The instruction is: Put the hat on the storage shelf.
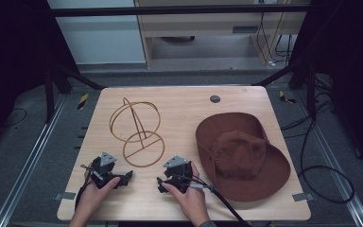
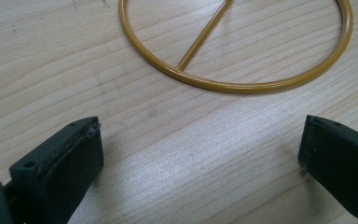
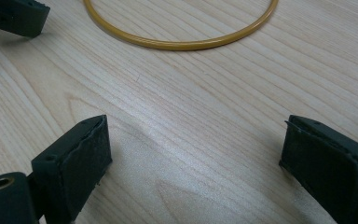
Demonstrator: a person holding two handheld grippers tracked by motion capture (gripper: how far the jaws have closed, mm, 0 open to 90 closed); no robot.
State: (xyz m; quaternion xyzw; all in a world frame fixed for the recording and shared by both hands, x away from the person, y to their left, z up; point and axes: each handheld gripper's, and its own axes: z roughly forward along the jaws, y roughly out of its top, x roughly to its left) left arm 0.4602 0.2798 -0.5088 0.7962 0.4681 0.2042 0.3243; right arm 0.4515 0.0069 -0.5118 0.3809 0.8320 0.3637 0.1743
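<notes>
Grippers rest low on the table (image 1: 123, 201), the left gripper (image 2: 200, 154) and right gripper (image 3: 196, 158) both with jaws spread on nothing, the wire hat stand (image 1: 139, 132) just ahead of their fingertips (likely awaiting the brown hat (image 1: 241, 153) beside the right one).

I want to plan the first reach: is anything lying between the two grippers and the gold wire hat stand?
Nothing visible. Bare wooden table separates the left gripper and the right gripper, both with jaws open, from the gold wire hat stand. The brown hat lies off to the right, out of the path.
</notes>
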